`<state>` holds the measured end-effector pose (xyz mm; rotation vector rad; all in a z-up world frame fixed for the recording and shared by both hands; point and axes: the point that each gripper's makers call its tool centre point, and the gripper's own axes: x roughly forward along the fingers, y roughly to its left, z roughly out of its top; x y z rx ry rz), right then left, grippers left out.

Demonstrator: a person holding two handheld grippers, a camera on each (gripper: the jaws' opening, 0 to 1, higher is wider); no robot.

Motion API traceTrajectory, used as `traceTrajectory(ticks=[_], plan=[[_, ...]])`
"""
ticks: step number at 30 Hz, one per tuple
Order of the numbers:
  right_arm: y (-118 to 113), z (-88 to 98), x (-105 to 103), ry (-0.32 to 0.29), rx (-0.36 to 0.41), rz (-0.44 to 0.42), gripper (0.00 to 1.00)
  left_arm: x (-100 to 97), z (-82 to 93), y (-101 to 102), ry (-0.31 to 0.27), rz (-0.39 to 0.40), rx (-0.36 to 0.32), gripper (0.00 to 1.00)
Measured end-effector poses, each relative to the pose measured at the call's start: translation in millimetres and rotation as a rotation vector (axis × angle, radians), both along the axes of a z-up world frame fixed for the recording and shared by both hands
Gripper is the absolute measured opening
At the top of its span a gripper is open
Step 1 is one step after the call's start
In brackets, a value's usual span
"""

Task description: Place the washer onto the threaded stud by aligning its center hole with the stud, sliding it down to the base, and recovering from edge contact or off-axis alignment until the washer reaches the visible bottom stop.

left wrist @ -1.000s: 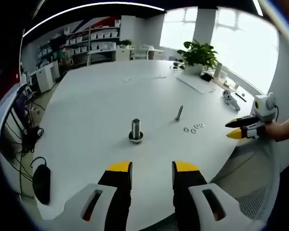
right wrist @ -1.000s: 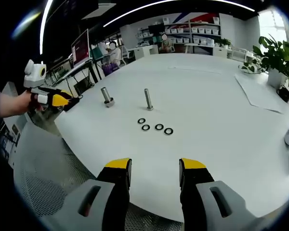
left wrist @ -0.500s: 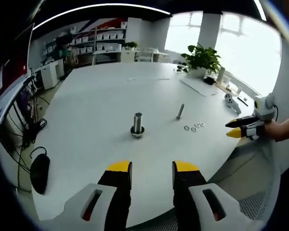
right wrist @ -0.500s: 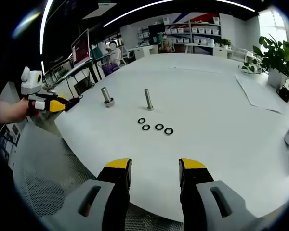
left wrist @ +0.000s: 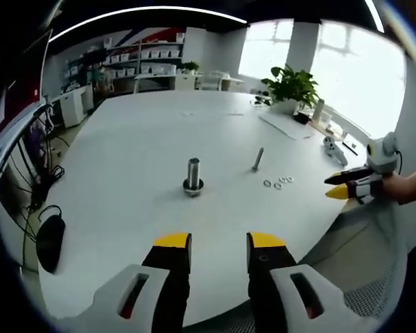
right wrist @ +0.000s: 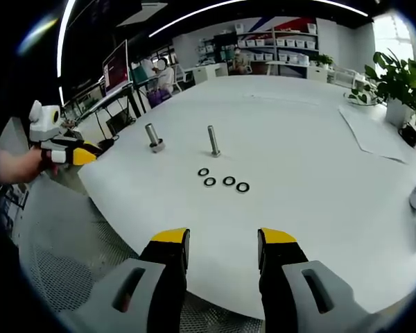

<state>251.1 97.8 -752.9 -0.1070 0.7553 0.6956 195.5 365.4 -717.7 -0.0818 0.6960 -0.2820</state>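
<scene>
Centre of right gripper view | four washers (right wrist: 222,182) flat in a row on counter (right wrist: 312,173), above right tool (right wrist: 222,248) | thin threaded stud (right wrist: 213,141) upright beyond | right tool nearer, jaws wide, empty | left tool (left wrist: 215,247) wide, empty

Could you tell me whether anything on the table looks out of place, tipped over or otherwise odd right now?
Nothing stands out. The two studs stand upright on the white table, and the four washers lie flat in a loose row beside them. Both grippers hang open at the table's edge, holding nothing.
</scene>
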Motion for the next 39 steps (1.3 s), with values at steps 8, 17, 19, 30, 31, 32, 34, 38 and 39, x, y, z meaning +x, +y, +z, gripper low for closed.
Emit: traceTrajectory(ticks=[8, 17, 19, 30, 31, 32, 34, 38, 39], plan=[[0.8, -0.7, -1.0, 0.003, -0.002, 0.008, 0.42, -3.5, -2.1, -1.1, 0.0, -0.005, 0.02, 0.29], [1.8, -1.1, -1.4, 0.005, 0.0, 0.013, 0.42, -11.2, -12.7, -1.6, 0.003, -0.048, 0.085, 0.28], [2.2, -1.1, -2.0, 0.006, -0.003, 0.016, 0.42, -14.7, -17.4, -0.9, 0.015, -0.057, 0.095, 0.28], [2.7, -2.3, -2.4, 0.009, -0.006, 0.021, 0.42, -10.3, -14.8, 3.3, -0.009, -0.022, 0.065, 0.28], [2.5, -2.8, -2.4, 0.01, -0.007, 0.02, 0.42, -10.5, -15.2, 2.7, -0.006, -0.023, 0.06, 0.29], [2.3, -3.1, -2.3, 0.012, -0.006, 0.018, 0.42, -10.7, -16.0, 1.5, -0.002, -0.027, 0.058, 0.29], [2.4, -2.6, -2.5, 0.011, -0.007, 0.018, 0.42, -11.8, -20.3, 0.8, 0.01, -0.037, 0.072, 0.29], [2.7, -3.0, -2.8, 0.011, -0.007, 0.02, 0.42, -12.0, -20.1, 0.6, 0.005, -0.041, 0.071, 0.29], [2.6, -3.2, -2.7, 0.012, -0.007, 0.019, 0.41, -12.1, -20.0, 0.1, 0.006, -0.041, 0.067, 0.29]])
